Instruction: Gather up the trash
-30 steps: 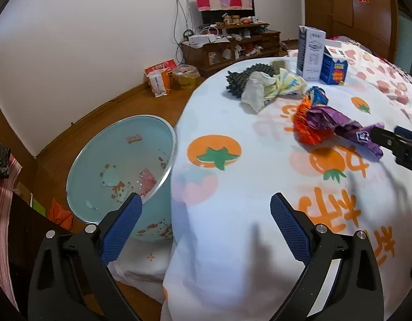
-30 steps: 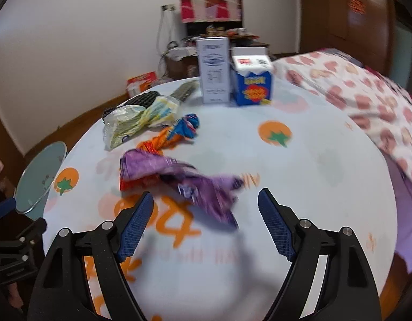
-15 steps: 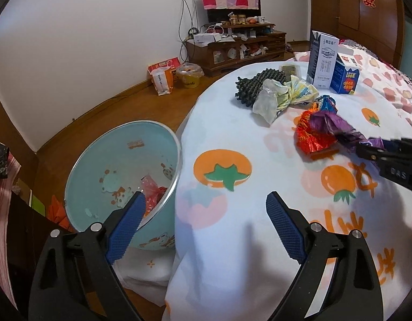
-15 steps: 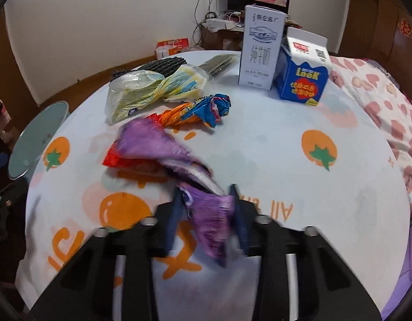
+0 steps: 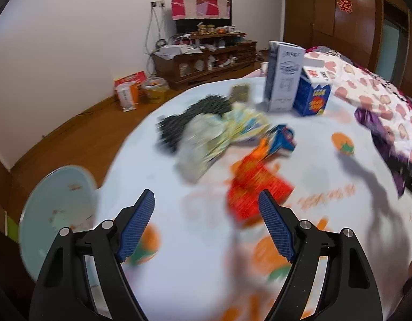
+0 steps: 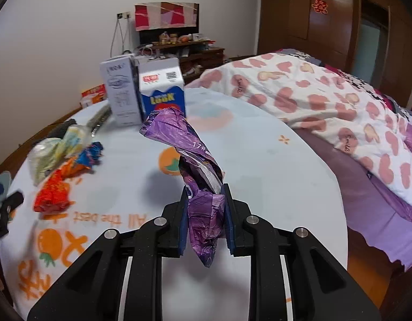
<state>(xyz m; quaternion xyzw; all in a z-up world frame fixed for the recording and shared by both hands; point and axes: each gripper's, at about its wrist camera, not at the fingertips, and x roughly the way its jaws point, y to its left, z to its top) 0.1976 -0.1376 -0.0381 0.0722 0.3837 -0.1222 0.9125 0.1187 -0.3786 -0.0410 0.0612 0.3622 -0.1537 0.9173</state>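
My right gripper (image 6: pixel 205 208) is shut on a crumpled purple wrapper (image 6: pixel 197 165) and holds it up above the round table; the wrapper also shows at the right edge of the left wrist view (image 5: pixel 382 133). My left gripper (image 5: pixel 206 227) is open and empty above the table, close in front of a red wrapper (image 5: pixel 255 187). An orange and blue wrapper (image 5: pixel 279 139), a pale yellow plastic bag (image 5: pixel 219 136) and a black studded item (image 5: pixel 189 117) lie beyond it. A light blue basin (image 5: pixel 56 211) stands beside the table at the left.
A white carton (image 6: pixel 121 91) and a blue milk carton (image 6: pixel 163 91) stand at the table's far side. The white cloth with orange fruit prints (image 6: pixel 259 160) covers the table. A bed with a heart-print quilt (image 6: pixel 326 101) lies to the right. A wooden cabinet (image 5: pixel 206 58) stands against the far wall.
My right gripper closed on the purple wrapper and lifted it off the table. My left gripper swung right from the basin towards the red wrapper; its view is blurred by motion.
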